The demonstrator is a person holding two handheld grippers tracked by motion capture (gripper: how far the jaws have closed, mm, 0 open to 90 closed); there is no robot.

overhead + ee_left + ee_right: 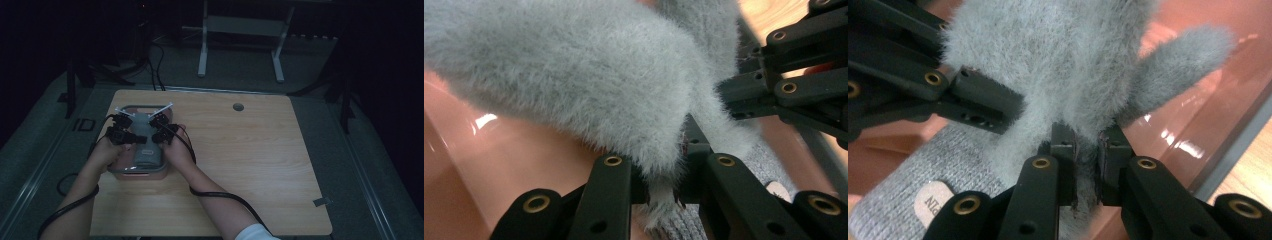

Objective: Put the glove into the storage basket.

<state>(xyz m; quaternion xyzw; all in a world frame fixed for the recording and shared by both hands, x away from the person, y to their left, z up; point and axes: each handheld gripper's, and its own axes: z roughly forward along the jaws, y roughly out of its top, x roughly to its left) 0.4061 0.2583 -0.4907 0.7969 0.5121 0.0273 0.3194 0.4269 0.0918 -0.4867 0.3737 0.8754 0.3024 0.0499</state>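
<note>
A grey fluffy glove [574, 75] with a knit cuff [898, 195] and a small label [933, 200] lies in a pink tray [137, 175] at the table's left. My left gripper [669, 192] is shut on a tuft of its fur, just above the cuff [684, 225]. Close beside it, my right gripper [1087, 155] is shut on the fur [1058, 60] too. In the high view, the left gripper [131, 134] and right gripper [158, 132] meet over the tray, above the glove [145, 156]. Each gripper view shows the other gripper [794, 90] [923, 85] touching the fur.
The pink tray's glossy walls [1193, 105] [499, 165] rise close around both grippers. The wooden table [240, 150] stretches to the right, with a round cable hole [238, 107] near its far edge. Black cables trail from both grippers past the forearms.
</note>
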